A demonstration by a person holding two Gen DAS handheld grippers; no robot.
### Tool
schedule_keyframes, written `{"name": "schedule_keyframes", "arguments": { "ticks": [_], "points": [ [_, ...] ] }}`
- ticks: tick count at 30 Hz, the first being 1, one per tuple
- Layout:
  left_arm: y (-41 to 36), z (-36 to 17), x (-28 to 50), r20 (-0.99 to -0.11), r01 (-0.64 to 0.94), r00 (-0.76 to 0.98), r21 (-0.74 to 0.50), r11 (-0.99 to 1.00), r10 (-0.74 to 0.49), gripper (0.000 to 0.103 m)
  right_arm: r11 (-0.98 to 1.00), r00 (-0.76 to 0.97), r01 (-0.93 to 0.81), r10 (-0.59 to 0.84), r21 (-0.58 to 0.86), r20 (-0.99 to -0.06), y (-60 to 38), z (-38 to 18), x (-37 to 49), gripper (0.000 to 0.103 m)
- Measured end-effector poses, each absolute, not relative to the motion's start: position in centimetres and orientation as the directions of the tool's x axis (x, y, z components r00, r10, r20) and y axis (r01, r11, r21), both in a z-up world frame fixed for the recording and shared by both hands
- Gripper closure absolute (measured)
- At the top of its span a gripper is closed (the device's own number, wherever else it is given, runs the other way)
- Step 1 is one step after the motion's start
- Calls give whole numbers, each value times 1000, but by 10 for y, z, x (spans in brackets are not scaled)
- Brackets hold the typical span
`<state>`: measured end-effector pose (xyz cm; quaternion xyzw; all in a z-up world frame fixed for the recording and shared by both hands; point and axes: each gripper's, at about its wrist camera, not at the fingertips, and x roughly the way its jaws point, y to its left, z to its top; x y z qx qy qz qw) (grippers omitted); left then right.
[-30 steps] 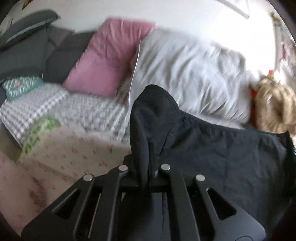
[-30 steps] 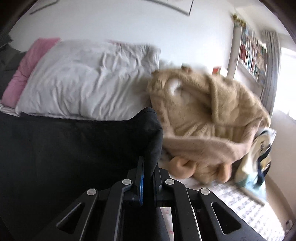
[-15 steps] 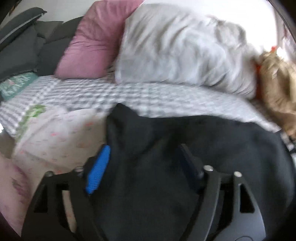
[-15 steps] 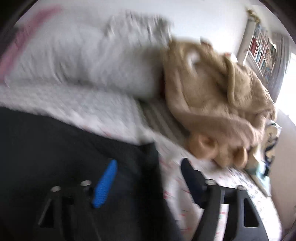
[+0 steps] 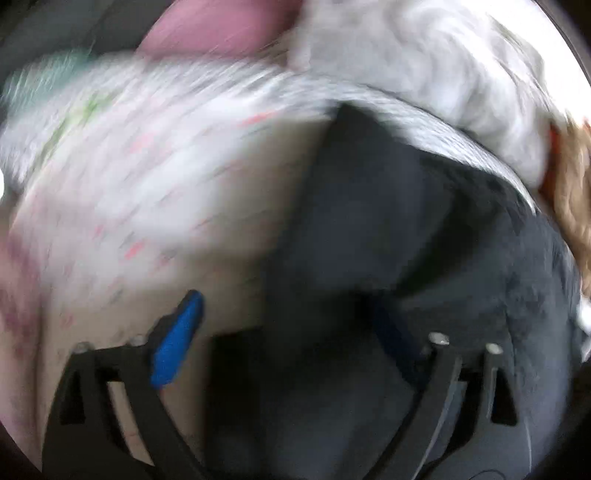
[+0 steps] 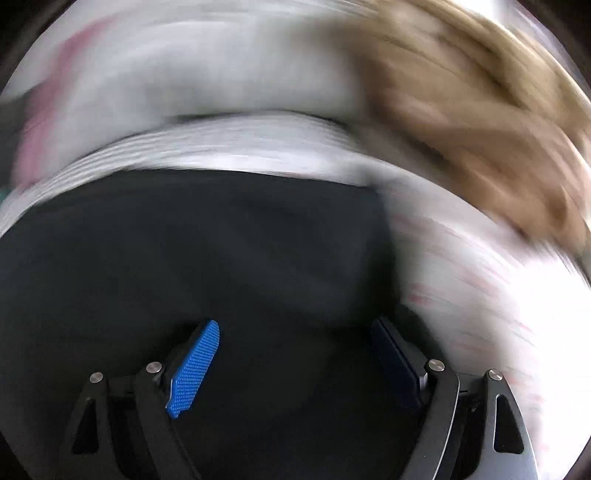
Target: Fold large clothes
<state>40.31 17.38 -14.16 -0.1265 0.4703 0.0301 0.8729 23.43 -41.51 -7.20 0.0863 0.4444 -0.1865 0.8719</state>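
The black garment (image 5: pixel 369 221) lies spread on the floral bed sheet (image 5: pixel 147 184), one corner pointing up toward the pillows. My left gripper (image 5: pixel 284 332) hovers close over its left edge. Its jaws are opening, and the cloth lies loose under the gap without touching the blue pads (image 5: pixel 173 339). In the right wrist view the black garment (image 6: pixel 184 258) fills the lower left, its right edge running down the sheet (image 6: pixel 461 277). My right gripper (image 6: pixel 295 354) stands open above that edge, pads (image 6: pixel 195 369) clear of the cloth. Both views are blurred by motion.
A grey pillow (image 5: pixel 424 74) and a pink pillow (image 5: pixel 221 22) lean at the head of the bed. A heap of tan fleecy fabric (image 6: pixel 480 110) lies on the bed's right side, close to the black garment's far right corner.
Both grippers were shut on raised corners of the black garment. They have let go, spread wide and dropped toward the bed, tilting downward. The garment now lies on the sheet.
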Motion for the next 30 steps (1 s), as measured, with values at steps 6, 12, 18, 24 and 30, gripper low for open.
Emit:
{"name": "schedule_keyframes", "arguments": {
  "ticks": [6,12,18,24,30],
  "points": [
    [199,-110,345,-808,-212,576,-294,932,-124,9,920,552,391,-230,5,-802,-418,-34,164,20],
    [183,-74,272,-818,-262,520,-425,866,-244,6,891,595,398,-69,219,-801,-398,-8,96,19],
    [181,-70,217,-827,-315,485,-469,825,-285,5,812,520,518,-49,269,-853,-374,-10,45,19],
    [184,-119,180,-812,-421,482,-545,725,-330,6,643,524,631,59,434,-850,-373,-65,-4,19],
    [183,-154,182,-743,-404,599,-601,689,-298,11,620,607,622,4,478,-795,-374,-91,-8,18]
  ]
}}
